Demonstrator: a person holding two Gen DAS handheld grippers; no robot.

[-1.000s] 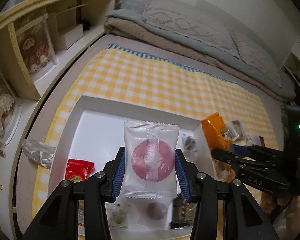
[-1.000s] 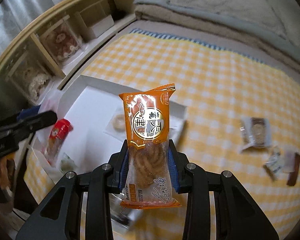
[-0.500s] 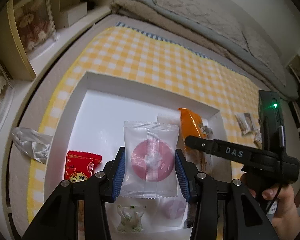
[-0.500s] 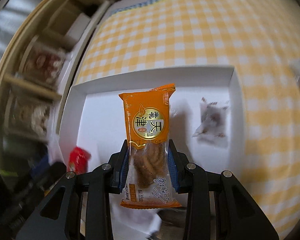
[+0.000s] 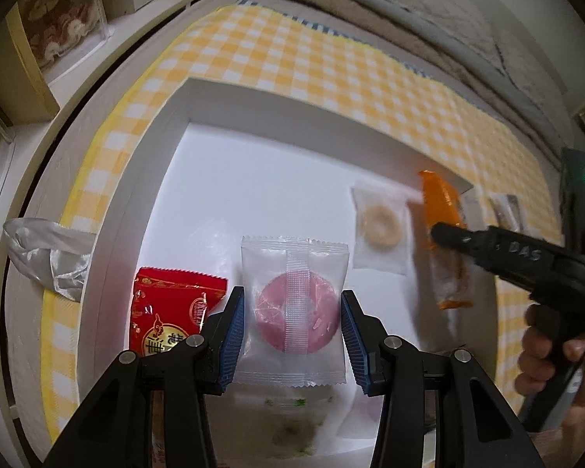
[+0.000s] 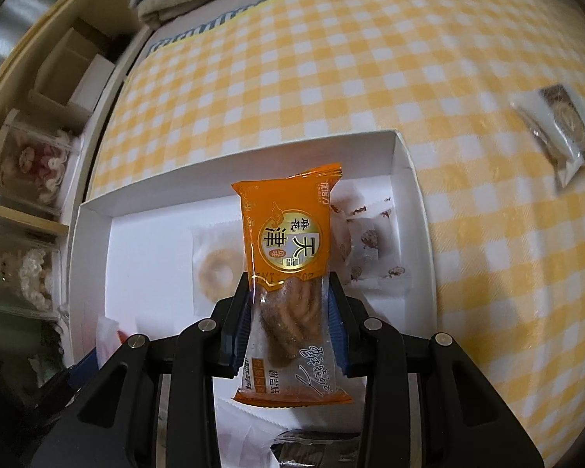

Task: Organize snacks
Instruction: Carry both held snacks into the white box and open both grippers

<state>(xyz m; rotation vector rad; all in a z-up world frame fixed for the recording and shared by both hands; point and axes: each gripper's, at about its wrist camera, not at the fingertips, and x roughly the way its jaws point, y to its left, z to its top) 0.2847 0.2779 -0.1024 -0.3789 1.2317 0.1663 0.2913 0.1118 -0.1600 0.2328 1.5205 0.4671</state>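
My left gripper (image 5: 292, 318) is shut on a clear packet with a pink ring snack (image 5: 295, 308), held low over the white box (image 5: 144, 179). My right gripper (image 6: 288, 312) is shut on an orange twist-snack packet (image 6: 288, 273), upright above the same white box (image 6: 405, 179). In the left wrist view that orange packet (image 5: 442, 218) and the right gripper (image 5: 444, 234) hang over the box's right side, with a hand (image 5: 553, 355) behind. Inside the box lie a red packet (image 5: 167, 312), a pale ring packet (image 5: 380, 230) and a patterned white wrapper (image 6: 370, 241).
The box sits on a yellow checked cloth (image 6: 370, 58) on a bed. Loose packets lie on the cloth to the right (image 6: 561, 124). A crumpled silver wrapper (image 5: 46, 257) lies left of the box. Wooden shelves (image 6: 39, 144) with display cases run along the left; folded blankets (image 5: 409, 4) lie beyond.
Both grippers have sunk toward the box, which now looks larger. The right gripper rolled and brought the orange packet over the box's right side. Both grips are unchanged.
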